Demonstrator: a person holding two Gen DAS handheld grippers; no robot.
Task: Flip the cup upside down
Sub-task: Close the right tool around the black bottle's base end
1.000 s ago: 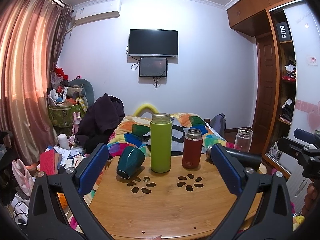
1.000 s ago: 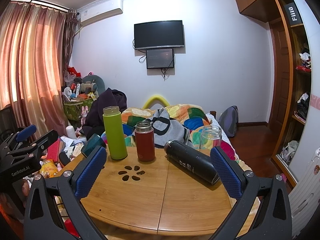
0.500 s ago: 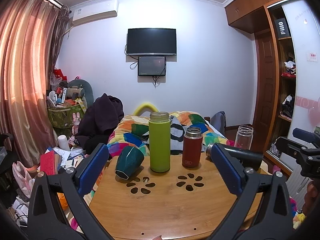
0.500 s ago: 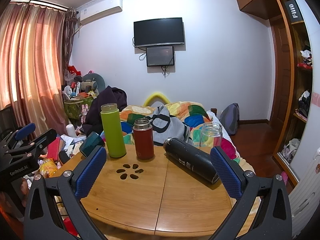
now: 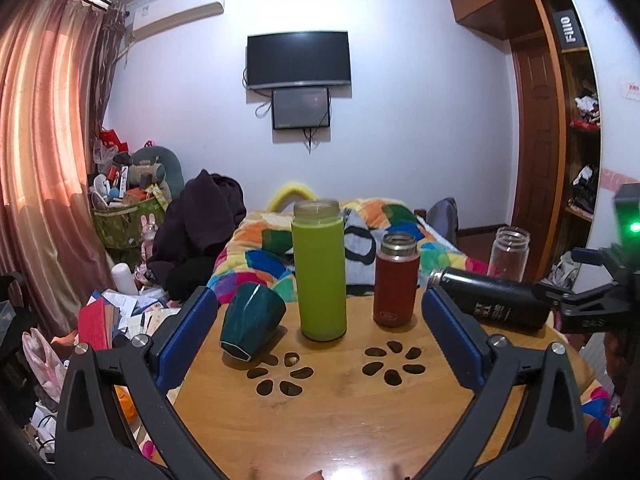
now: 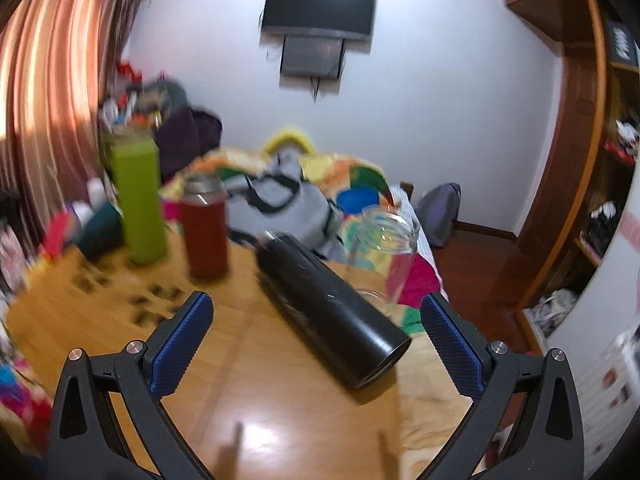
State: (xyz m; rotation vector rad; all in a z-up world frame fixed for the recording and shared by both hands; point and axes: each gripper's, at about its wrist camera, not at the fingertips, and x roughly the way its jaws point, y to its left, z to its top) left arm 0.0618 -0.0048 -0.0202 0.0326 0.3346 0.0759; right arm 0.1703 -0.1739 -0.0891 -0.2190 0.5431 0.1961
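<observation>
Both grippers are hovering over the round wooden counter [image 5: 332,408] with fingers spread wide and holding nothing, so the work seems to be at the approach step: the right gripper [image 6: 316,344] is facing the long black metal flask [image 6: 328,312] lying on its side just ahead, its picture blurring. The left gripper [image 5: 320,336] is facing the dark green faceted cup [image 5: 251,320], also lying tipped, beside the tall lime-green bottle [image 5: 320,268]. Next, one gripper likely needs to close around a vessel's body and turn it mouth-down.
</observation>
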